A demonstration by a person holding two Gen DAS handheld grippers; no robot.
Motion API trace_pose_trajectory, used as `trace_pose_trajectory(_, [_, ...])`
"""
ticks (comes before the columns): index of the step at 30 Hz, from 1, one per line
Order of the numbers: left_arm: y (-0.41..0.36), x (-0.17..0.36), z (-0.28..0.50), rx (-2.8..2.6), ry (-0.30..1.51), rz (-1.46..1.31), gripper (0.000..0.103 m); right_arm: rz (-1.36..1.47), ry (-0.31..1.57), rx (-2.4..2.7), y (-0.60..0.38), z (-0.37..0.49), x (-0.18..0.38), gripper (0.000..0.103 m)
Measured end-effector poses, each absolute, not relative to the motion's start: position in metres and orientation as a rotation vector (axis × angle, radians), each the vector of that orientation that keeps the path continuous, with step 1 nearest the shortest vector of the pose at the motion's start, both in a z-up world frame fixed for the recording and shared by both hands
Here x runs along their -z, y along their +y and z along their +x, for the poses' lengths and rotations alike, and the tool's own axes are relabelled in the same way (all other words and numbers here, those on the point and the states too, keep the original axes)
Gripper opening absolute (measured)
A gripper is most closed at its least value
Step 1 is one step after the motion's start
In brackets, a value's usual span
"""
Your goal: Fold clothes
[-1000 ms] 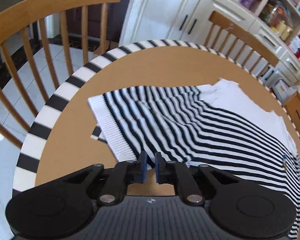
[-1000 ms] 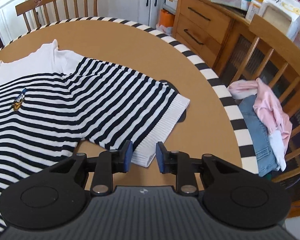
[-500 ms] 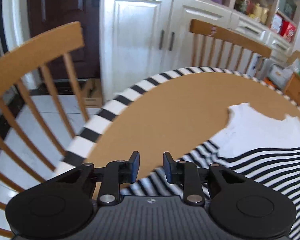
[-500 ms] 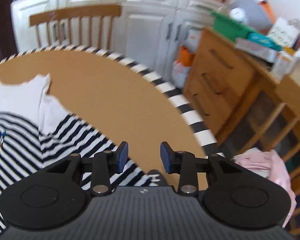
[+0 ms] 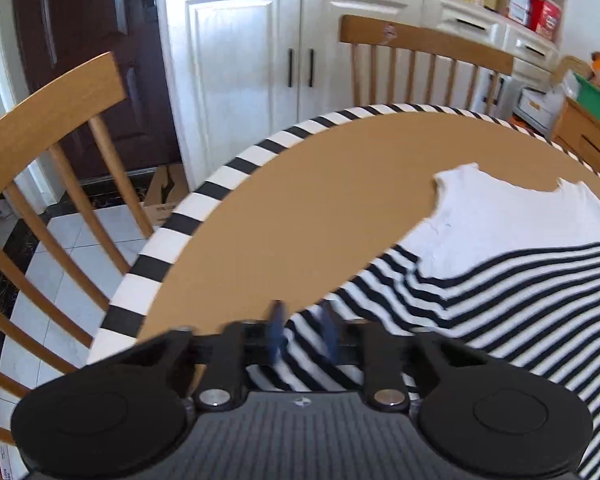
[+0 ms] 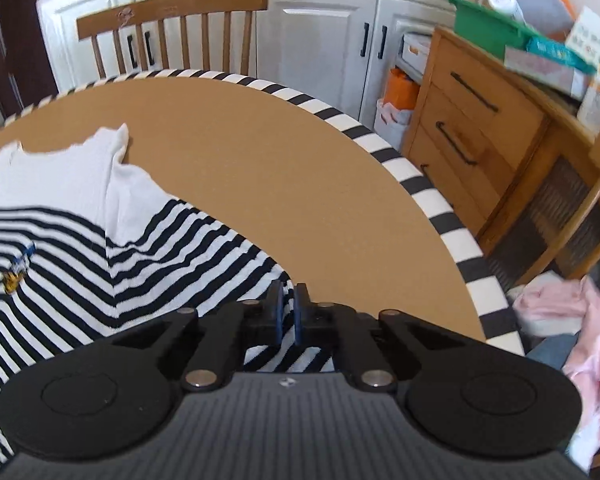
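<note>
While closed on the striped sweater (image 5: 480, 280), left claw (image 5: 302, 334) and right claw (image 6: 287, 312), near opposite table (image 5: 300, 200) edges.

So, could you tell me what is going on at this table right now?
A person is folding a striped sweater spread on the round table, with a handheld gripper in each hand. The left gripper is shut on the striped fabric of one sleeve, and the right gripper is shut on the other sleeve. No fold shows yet. A pile of pink and denim clothes sits off the table's edge.
</note>
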State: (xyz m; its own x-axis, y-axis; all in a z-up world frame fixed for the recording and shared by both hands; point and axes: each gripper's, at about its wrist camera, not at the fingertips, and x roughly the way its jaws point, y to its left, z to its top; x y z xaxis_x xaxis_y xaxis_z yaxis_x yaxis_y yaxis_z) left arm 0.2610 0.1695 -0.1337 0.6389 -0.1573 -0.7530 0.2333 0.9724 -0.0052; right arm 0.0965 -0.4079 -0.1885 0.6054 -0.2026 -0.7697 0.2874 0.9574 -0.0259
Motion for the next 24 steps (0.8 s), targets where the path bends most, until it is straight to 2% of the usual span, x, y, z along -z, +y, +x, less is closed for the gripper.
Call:
trace_pose_trajectory(4, [0.160, 0.136, 0.243, 0.135, 0.815, 0.177, 0.003, 0.074, 0.873, 0.340, -0.408, 0.093, 0.189, 0.005])
trace_pose_trajectory(9, [0.168, 0.139, 0.235, 0.048, 0.781, 0.122, 0.004, 0.077, 0.865, 0.376, -0.411, 0.091, 0.190, 0.005])
trace_pose_trajectory(11, [0.166, 0.137, 0.239, 0.028, 0.786, 0.113, 0.004, 0.079, 0.865, 0.403, -0.410, 0.094, 0.190, 0.010])
trace_pose_trajectory(12, [0.165, 0.136, 0.242, 0.016, 0.791, 0.097, 0.007, 0.079, 0.868, 0.424, -0.409, 0.095, 0.190, 0.018])
trace_pose_trajectory(13, [0.167, 0.134, 0.243, -0.001, 0.795, 0.063, 0.017, 0.083, 0.866, 0.436, -0.410, 0.095, 0.189, 0.027])
trace_pose_trajectory(14, [0.169, 0.131, 0.243, -0.013, 0.786, 0.030, 0.027, 0.095, 0.856, 0.435, -0.410, 0.092, 0.186, 0.045])
trace_pose_trajectory(16, [0.174, 0.116, 0.234, -0.022, 0.716, -0.016, 0.032, 0.110, 0.795, 0.433, -0.410, 0.080, 0.174, 0.044])
trace_pose_trajectory(17, [0.177, 0.109, 0.227, -0.021, 0.687, -0.034, 0.040, 0.112, 0.761, 0.435, -0.409, 0.072, 0.166, 0.044])
trace_pose_trajectory(19, [0.182, 0.099, 0.212, -0.027, 0.673, -0.045, 0.050, 0.108, 0.706, 0.442, -0.403, 0.053, 0.150, 0.044])
trace_pose_trajectory(24, [0.185, 0.084, 0.155, 0.033, 0.752, -0.089, 0.051, 0.187, 0.735, 0.290, -0.367, -0.012, 0.131, 0.045])
